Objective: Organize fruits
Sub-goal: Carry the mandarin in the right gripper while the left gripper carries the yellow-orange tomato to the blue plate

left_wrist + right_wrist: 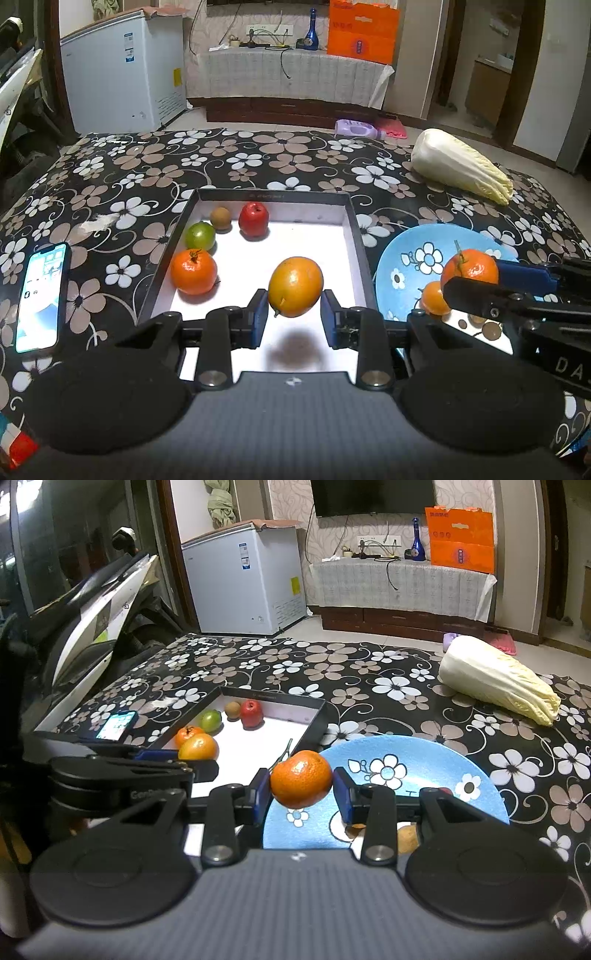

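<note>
Your left gripper [294, 314] pinches a yellow-orange fruit [295, 287] (an orange or a mango, hard to say) between its blue pads, and the fruit hangs above the white floor of the black-walled tray [354, 236], near the tray's front edge; its shadow falls just below it. The fruit's long axis tilts up toward the far right, across the fingers. Your right gripper [301, 794] is pinching a stemmed tangerine [301, 779] over the left rim of the blue flowered plate [424, 764], just right of the tray's right wall.

So the left hand is the nearer one: its fruit is already over the tray, and the open floor lies straight down and ahead. The right hand's tangerine must first cross the right wall leftward.

Already in the tray's far-left corner sit a red apple [253, 219], a brown kiwi-like fruit [221, 218], a green fruit [200, 235] and another tangerine [193, 271].

A smaller orange fruit [434, 297] on the plate is half hidden by the right gripper's finger, and something brownish under the right gripper is cut off.
</note>
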`<action>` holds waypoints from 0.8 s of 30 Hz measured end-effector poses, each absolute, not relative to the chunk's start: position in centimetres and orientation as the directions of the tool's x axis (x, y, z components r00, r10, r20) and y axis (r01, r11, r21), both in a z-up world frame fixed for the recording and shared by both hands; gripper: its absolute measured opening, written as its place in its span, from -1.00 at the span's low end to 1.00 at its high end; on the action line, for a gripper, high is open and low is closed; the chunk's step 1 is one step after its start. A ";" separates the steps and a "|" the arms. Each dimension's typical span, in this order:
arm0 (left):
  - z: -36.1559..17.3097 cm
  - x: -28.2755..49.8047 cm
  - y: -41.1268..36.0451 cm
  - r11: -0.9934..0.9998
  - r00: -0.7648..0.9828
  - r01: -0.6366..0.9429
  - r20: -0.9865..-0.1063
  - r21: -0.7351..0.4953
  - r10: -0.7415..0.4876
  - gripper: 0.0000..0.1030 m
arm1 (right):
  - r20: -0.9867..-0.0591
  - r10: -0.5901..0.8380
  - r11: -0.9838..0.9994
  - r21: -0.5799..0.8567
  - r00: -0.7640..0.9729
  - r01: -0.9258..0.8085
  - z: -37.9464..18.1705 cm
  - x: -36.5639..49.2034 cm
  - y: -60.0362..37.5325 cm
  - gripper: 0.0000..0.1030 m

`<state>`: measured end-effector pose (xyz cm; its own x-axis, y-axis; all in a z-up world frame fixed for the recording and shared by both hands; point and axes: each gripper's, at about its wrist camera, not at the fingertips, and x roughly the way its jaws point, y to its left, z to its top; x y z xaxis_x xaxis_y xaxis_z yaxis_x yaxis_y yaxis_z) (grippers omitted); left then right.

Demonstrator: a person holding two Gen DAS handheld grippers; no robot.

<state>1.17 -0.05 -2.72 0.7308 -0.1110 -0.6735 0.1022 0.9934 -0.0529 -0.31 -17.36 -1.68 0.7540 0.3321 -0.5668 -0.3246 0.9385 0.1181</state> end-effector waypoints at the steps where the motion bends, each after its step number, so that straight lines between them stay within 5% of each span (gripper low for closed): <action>1: -2.7 1.2 -0.1 0.993 0.730 0.102 -0.674 -0.055 -0.113 -0.31 | -0.567 0.331 0.939 0.120 0.755 -0.322 -1.7 -0.3 -17.5 -0.22; 24: -2.9 1.8 0.4 0.994 0.731 0.094 -0.675 -0.049 -0.103 -0.31 | -0.574 0.320 0.944 0.124 0.753 -0.306 -1.9 0.0 -18.3 -0.22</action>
<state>1.78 0.43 -2.89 0.7306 -0.1025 -0.6750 0.0939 0.9944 -0.0494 0.04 -18.32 -1.85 0.7534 0.3199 -0.5745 -0.3061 0.9439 0.1242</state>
